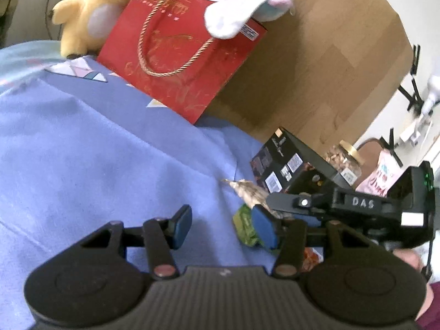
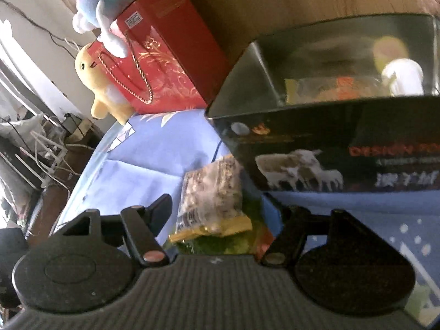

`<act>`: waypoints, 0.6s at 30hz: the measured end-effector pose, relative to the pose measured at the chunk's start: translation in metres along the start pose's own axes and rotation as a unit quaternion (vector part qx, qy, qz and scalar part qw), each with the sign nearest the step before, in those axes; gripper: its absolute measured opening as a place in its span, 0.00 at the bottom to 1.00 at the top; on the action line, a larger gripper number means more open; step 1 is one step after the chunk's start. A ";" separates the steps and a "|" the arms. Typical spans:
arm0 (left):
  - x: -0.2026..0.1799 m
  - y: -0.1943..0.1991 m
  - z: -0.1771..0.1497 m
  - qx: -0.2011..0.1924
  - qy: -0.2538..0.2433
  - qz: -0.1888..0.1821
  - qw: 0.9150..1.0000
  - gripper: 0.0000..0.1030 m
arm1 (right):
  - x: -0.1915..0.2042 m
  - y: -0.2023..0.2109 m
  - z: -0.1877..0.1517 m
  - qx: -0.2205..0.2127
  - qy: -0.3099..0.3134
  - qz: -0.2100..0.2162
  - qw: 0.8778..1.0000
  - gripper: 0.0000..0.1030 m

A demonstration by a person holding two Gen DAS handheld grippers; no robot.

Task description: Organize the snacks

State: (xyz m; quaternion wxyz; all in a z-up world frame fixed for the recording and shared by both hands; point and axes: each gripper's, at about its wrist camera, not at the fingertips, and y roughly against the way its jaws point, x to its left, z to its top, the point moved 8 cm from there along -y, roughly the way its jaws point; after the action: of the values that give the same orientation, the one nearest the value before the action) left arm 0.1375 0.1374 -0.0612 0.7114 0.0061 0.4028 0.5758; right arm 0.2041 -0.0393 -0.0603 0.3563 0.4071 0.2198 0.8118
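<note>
Left gripper is spread over bare blue cloth, nothing between its pads. Right gripper is spread too, with the clear nut snack pack lying between its fingers on a green packet; can't tell if the pads touch it. Just past that, to the right, sits the black box; further off, the red gift bag and plush toys.

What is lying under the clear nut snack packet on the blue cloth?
Under the nut snack packet lies a green packet, with an orange wrapper beside it. Most of both is covered, so their labels cannot be read.
</note>
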 end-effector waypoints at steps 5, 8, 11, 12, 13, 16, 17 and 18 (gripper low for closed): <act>0.003 0.005 0.001 -0.006 0.007 0.002 1.000 0.48 | 0.011 -0.004 -0.008 -0.004 0.055 -0.022 0.998 0.48; 0.003 0.010 0.004 -0.018 0.009 0.002 1.000 0.54 | 0.015 0.004 -0.018 -0.010 0.072 -0.022 0.997 0.45; 0.002 0.012 0.004 -0.016 0.014 -0.009 1.000 0.54 | 0.033 0.017 -0.038 -0.002 0.125 -0.002 0.992 0.45; 0.001 0.011 0.003 -0.012 0.016 -0.014 1.000 0.54 | 0.042 0.022 -0.049 0.012 0.152 0.017 0.988 0.46; 0.000 0.010 0.002 -0.007 0.017 -0.022 1.000 0.54 | 0.050 0.027 -0.062 0.026 0.181 0.037 0.983 0.46; -0.006 0.007 -0.002 0.011 0.013 -0.042 0.999 0.57 | 0.065 0.038 -0.092 0.054 0.251 0.062 0.964 0.47; -0.008 0.006 -0.004 0.017 0.007 -0.042 0.999 0.57 | 0.066 0.040 -0.099 0.056 0.271 0.055 0.959 0.47; -0.010 0.004 -0.006 0.023 0.000 -0.039 0.999 0.57 | 0.066 0.042 -0.102 0.053 0.285 0.042 0.956 0.48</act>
State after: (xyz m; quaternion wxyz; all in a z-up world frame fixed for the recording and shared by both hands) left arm 0.1305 0.1277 -0.0576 0.7332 0.0067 0.4160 0.5379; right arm 0.0768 -0.0232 -0.0585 0.2221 0.1865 0.3375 0.8955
